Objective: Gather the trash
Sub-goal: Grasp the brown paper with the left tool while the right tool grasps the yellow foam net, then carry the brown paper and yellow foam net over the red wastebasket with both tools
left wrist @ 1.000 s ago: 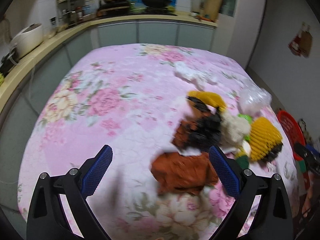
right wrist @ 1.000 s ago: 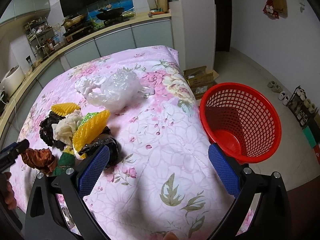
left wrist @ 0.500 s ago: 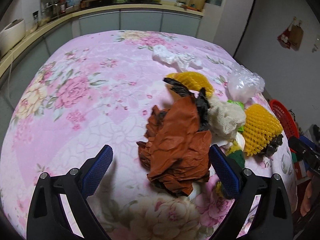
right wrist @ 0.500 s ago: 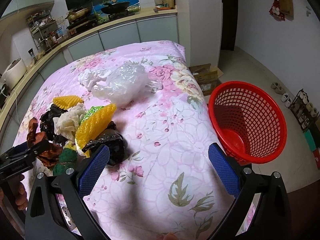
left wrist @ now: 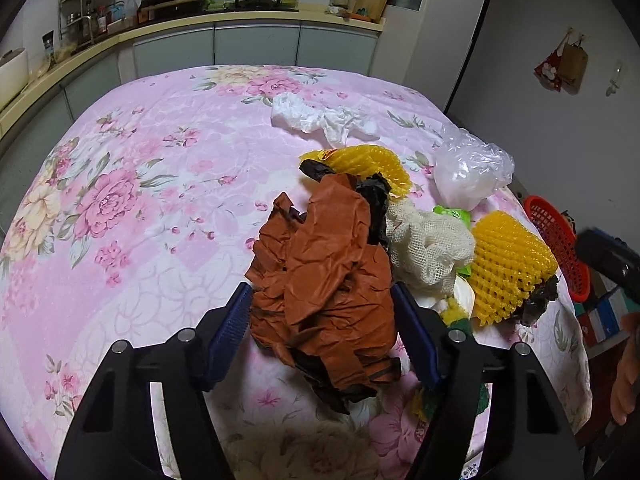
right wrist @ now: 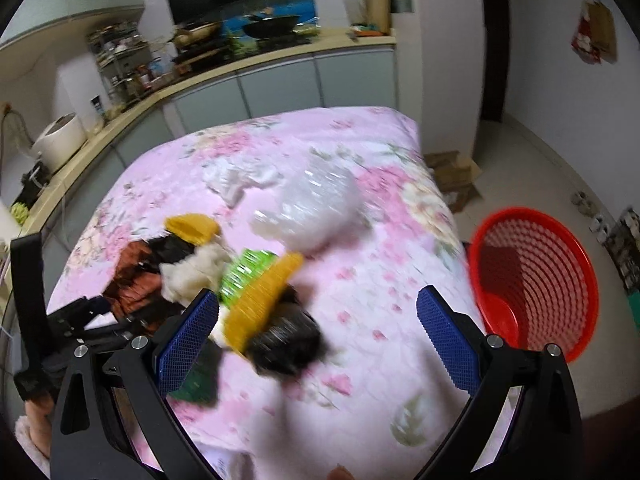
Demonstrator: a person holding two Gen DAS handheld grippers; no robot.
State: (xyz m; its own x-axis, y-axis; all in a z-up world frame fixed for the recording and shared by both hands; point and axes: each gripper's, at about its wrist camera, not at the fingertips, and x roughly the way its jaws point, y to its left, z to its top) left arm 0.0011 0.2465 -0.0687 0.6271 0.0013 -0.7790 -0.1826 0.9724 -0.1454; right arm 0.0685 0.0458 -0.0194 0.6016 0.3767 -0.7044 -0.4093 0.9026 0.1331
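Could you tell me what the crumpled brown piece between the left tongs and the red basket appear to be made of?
The brown piece looks like matte paper, possibly kraft wrapping: sharp creases, torn edges, no shine. The red basket looks like glossy moulded plastic: uniform colour, a regular lattice of holes and a smooth rim.

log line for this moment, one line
left gripper: closing around brown paper | right gripper: open, empty | red basket: on floor

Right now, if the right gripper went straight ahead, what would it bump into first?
Probably the pink flowered bedspread. The right gripper is open and nothing sits between its fingers. The black bag under the yellow foam net lies just left of that line, though blur makes depth uncertain.
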